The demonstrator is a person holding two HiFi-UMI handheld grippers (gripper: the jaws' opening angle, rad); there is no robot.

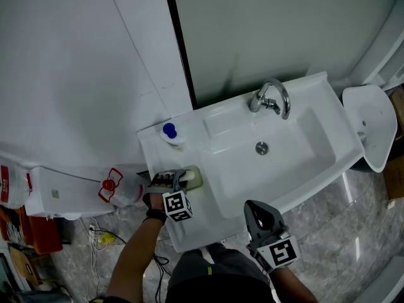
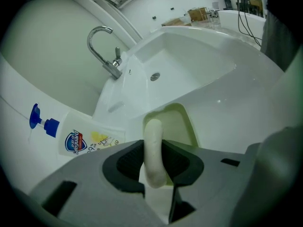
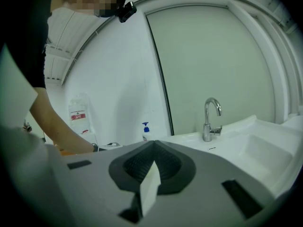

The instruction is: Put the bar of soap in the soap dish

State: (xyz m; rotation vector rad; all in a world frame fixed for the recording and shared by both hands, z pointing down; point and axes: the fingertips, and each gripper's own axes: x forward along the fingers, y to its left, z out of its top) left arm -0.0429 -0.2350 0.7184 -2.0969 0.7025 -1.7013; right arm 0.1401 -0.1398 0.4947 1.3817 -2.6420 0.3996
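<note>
1. White sink point(image 1: 315, 96) below me; my left gripper point(image 2: 154, 162) pinches the bar of soap point(image 2: 153, 141) on edge, green soap dish point(image 2: 182, 122) just beyond at twelve o'clock.
2. Right gripper point(image 3: 152, 162) pressed together, empty.

soap bar point(image 2: 153, 150): cream, on edge, pinched in left tool point(image 2: 154, 167); soap dish point(image 2: 181, 126): pale green, rectangular, on sink rim point(image 2: 236, 109)

**White washbasin and what its ledge carries**

The white washbasin point(image 1: 334, 125) has a curved chrome tap point(image 1: 271, 100) fixed to the rim behind its bowl, and a round metal drain point(image 1: 261, 148) in the bottom of the bowl. On the left ledge lies a pale green soap dish point(image 2: 180, 124), just beside the bowl. A hand-wash pump bottle point(image 1: 170, 134) (blue pump head, printed label) stands behind the dish, near the wall.
</note>
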